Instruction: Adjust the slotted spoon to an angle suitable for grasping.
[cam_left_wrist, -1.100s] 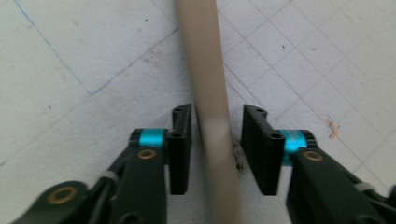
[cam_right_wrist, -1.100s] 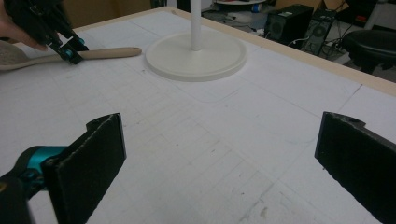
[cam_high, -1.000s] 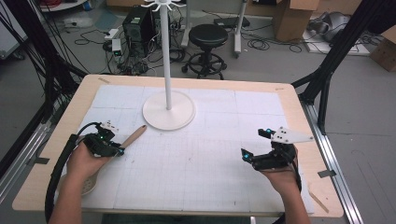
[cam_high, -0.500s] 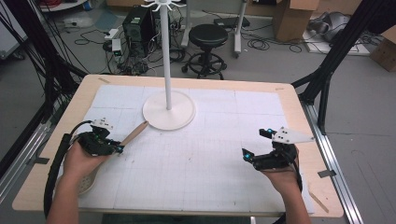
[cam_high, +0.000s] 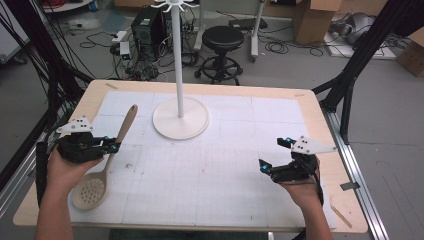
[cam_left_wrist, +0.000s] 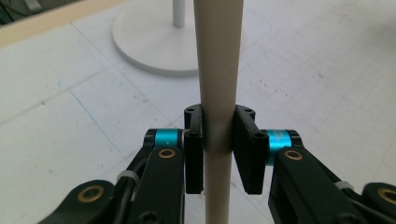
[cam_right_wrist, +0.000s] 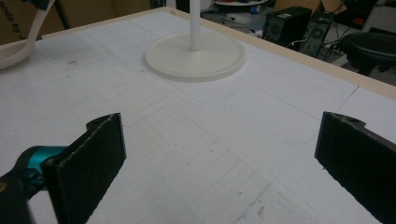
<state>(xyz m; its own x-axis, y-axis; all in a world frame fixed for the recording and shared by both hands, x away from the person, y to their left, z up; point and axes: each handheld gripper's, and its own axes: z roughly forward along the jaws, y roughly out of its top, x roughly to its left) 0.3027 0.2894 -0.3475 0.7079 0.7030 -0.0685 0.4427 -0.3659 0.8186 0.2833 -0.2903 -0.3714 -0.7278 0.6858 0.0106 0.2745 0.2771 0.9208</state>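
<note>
Hardly any readable text around me. One fragment: dark print "nds by J" on brown cardboard box (cam_right_wrist: 18, 21), top left corner of my right gripper view, cut off by frame edge, rest of wording lost. Other cardboard boxes (cam_high: 314, 15) on floor beyond table in high view: markings too small to make out. Nothing legible on white mat (cam_high: 215, 165) except plain ruled grid, no figures.
</note>
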